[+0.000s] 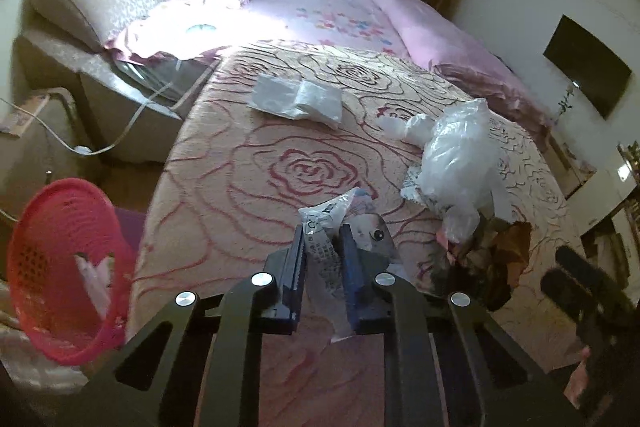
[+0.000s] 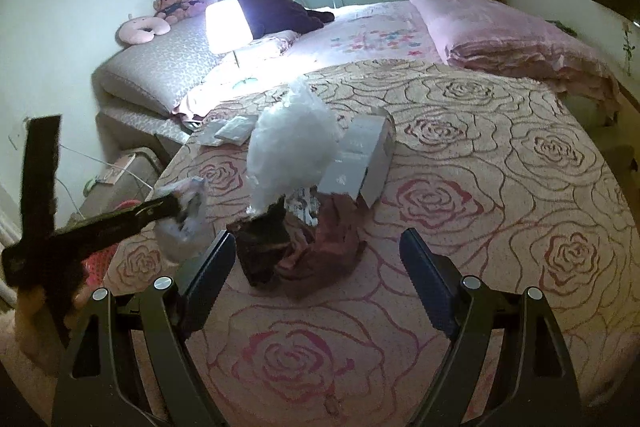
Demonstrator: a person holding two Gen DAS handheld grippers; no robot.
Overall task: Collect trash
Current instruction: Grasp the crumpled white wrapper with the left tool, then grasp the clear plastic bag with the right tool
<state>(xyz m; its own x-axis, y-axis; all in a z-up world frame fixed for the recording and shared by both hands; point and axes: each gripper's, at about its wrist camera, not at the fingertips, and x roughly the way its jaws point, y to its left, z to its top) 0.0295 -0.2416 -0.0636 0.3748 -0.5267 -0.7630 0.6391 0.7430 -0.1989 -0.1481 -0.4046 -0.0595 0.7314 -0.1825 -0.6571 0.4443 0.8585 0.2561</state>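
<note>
— Left gripper (image 1: 322, 247)?
— Clamped on a printed plastic wrapper (image 1: 326, 223), held just above the rose-patterned bedspread (image 1: 240, 163), pointing across the bed. Red basket (image 1: 60, 267) low at its left, beside the bed.
— Right gripper (image 2: 318, 247)?
— Spread wide, gripping nothing, aimed down at a heap of dark crumpled wrappers (image 2: 296, 247) lying between the fingers' line. Clear plastic bag (image 2: 292, 147) and white box (image 2: 360, 155) just behind that heap; flat white packets (image 1: 298, 99) farther up the bedspread.
</note>
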